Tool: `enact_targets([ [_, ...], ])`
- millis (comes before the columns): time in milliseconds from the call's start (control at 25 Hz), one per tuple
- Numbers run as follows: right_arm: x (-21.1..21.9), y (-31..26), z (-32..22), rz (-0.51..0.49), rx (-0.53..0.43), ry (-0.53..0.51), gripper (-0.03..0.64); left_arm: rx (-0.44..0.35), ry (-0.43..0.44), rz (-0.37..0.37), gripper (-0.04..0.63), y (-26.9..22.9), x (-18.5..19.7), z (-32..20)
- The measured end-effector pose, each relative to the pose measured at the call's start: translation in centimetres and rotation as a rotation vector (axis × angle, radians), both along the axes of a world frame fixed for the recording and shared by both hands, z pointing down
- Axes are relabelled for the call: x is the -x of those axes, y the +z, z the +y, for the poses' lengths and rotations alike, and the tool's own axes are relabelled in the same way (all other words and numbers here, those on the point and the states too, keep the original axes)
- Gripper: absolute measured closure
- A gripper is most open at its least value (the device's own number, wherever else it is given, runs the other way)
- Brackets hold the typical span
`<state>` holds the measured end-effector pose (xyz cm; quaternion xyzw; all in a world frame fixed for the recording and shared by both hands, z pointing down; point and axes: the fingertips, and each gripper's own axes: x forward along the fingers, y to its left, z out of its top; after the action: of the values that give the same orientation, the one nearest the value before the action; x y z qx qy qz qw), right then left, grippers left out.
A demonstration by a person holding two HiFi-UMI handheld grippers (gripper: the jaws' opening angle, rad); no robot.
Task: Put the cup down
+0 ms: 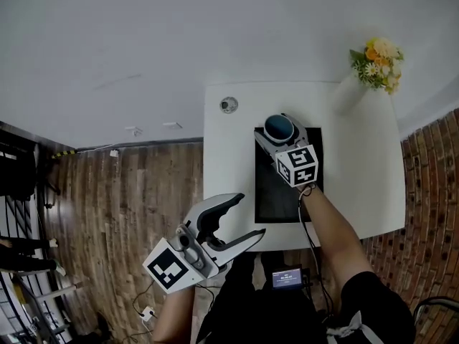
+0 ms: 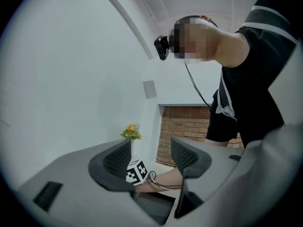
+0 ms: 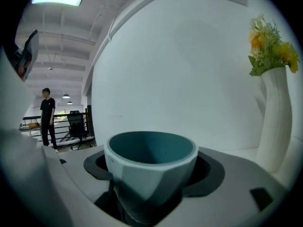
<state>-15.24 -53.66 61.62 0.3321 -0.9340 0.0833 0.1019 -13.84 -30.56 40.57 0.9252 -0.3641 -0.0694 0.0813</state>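
A cup (image 1: 279,127), teal inside and white outside, sits upright between the jaws of my right gripper (image 1: 280,130), which is shut on it. In the head view it hangs over the far edge of a black mat (image 1: 283,199) on the white table (image 1: 358,170). The right gripper view shows the cup (image 3: 150,162) close up, with the right gripper (image 3: 151,176) clasping its lower body on both sides. My left gripper (image 1: 251,216) is off the table's near left corner, above the floor, open and with nothing in it. In its own view the left gripper (image 2: 150,157) frames the right hand's marker cube (image 2: 137,171).
A white vase with yellow and orange flowers (image 1: 379,63) stands at the table's far right corner, and shows as a vase (image 3: 277,122) right of the cup. A small round object (image 1: 229,105) lies at the far left corner. Wooden floor (image 1: 129,192) lies left, brick (image 1: 430,185) right.
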Motion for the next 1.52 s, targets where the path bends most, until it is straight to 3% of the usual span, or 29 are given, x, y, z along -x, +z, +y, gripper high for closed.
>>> enact_targets([
  [600,1.1,0.2,1.5,0.051,-0.127,-0.065,0.213,0.017,0.003,0.012,0.326,0.3,-0.2,-1.2],
  [880,1.2,0.5,1.7,0.045,-0.091,-0.067,0.212,0.013,-0.009,-0.002,0.325,0.1,0.2,-0.6],
  [1040,1.1,0.9,2.3,0.051,-0.060,-0.102,0.123,0.015,-0.017,-0.010,0.326,0.0,0.3,-0.1],
  [1280,-1.0,-0.1,3.3,0.080,-0.060,-0.093,0.121,-0.001,-0.040,-0.016,0.327,-0.2,0.7,0.5],
  [1520,-6.8,-1.9,6.1,0.015,0.008,-0.003,0.123,0.121,-0.089,0.023,0.326,4.4,1.7,1.6],
])
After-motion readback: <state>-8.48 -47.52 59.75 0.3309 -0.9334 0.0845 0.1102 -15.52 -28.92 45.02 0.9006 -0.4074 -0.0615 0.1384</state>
